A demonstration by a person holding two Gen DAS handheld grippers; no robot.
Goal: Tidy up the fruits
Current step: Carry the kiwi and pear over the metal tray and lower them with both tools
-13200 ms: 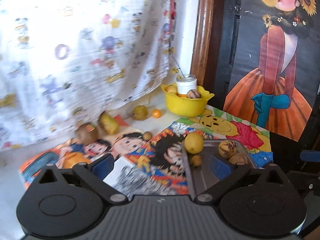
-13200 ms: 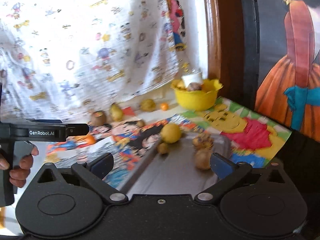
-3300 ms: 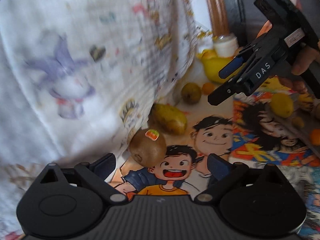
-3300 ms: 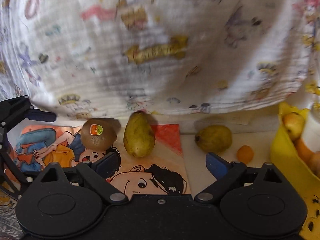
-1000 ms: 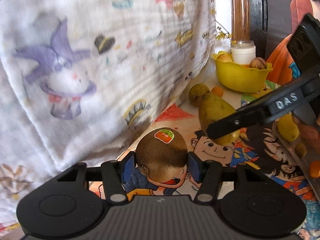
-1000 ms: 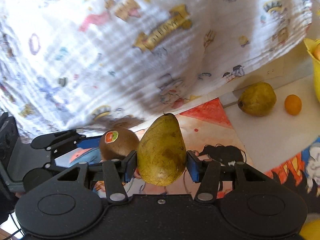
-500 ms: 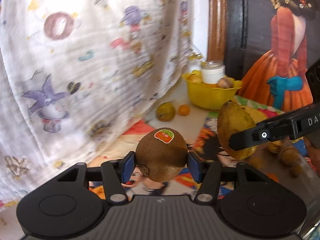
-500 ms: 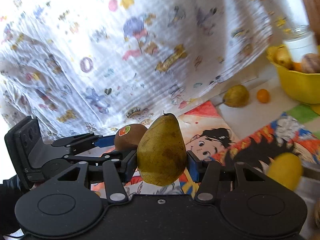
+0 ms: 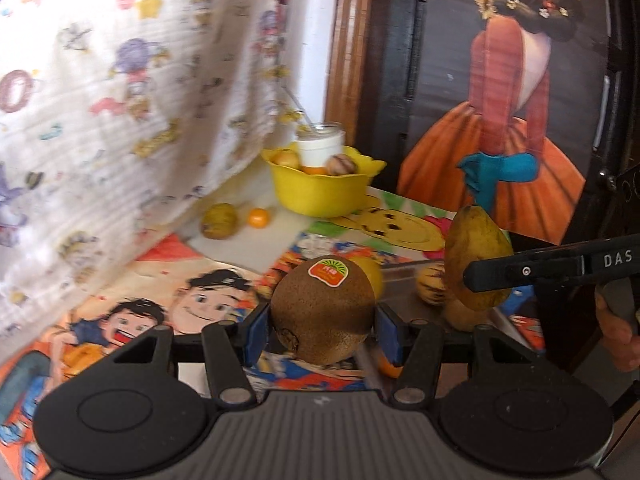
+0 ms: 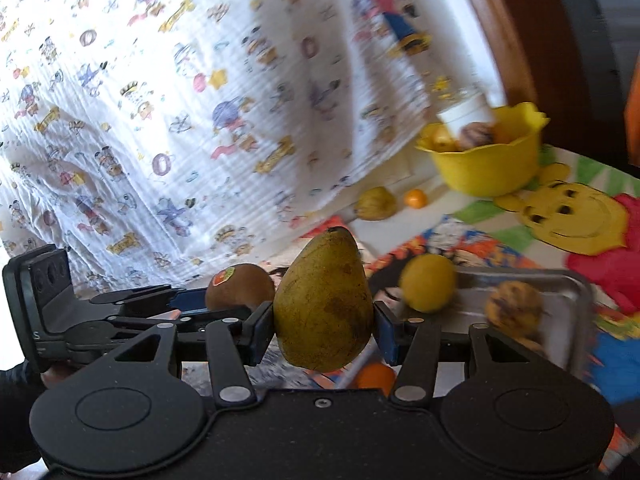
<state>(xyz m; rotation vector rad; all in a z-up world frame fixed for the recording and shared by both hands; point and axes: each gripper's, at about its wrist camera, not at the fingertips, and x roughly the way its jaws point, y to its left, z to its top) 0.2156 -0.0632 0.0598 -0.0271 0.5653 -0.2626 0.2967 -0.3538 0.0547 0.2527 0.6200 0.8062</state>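
Left wrist view: left gripper [image 9: 322, 330] clamping kiwi [image 9: 323, 309], right gripper [image 10: 323, 334] clamping pear [image 10: 324, 300]; both now lifted, swung toward metal tray [image 10: 576, 292] at right.

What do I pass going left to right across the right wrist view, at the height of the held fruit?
Left gripper → brown kiwi with a sticker → green-brown pear held by the right gripper → yellow lemon → blurred speckled yellow fruit in the metal tray.

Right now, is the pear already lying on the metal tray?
No, the pear is held in the right hand-held gripper, above the tray.
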